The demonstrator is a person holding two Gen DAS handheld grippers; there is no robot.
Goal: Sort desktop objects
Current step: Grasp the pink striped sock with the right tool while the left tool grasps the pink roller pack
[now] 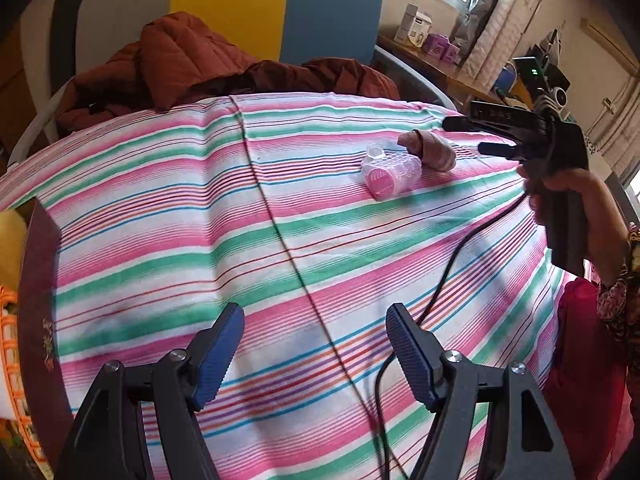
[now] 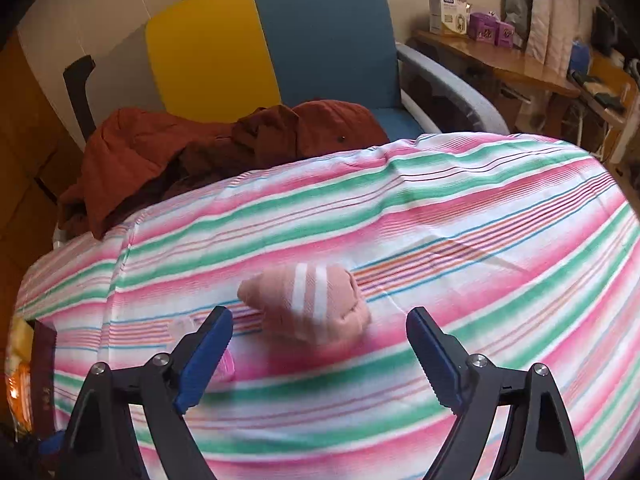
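At the far left edge of the left wrist view an orange basket (image 1: 9, 344) shows in part, beside a dark red box (image 1: 38, 300) at the edge of the worktop. The worktop is covered by a striped cloth (image 1: 180, 216) in pink, green and white. The left tool (image 1: 315, 342) hangs over bare cloth with its jaws wide and nothing between them. Behind the worktop a rust-brown jacket (image 1: 180, 60) lies heaped on a chair with a yellow and blue back (image 1: 332, 8). Further right on the cloth lies a clear plastic pack with a pink roller inside (image 1: 390, 176), and touching its far right end is a rolled pink sock (image 1: 434, 150). A black cable (image 1: 460, 256) runs across the cloth toward the right tool (image 1: 462, 136), held in a person's hand (image 1: 568, 188) just right of the sock. In the right wrist view the right tool (image 2: 320, 328) stands wide open and empty, the sock (image 2: 312, 300) lying on the cloth ahead of its jaws, untouched
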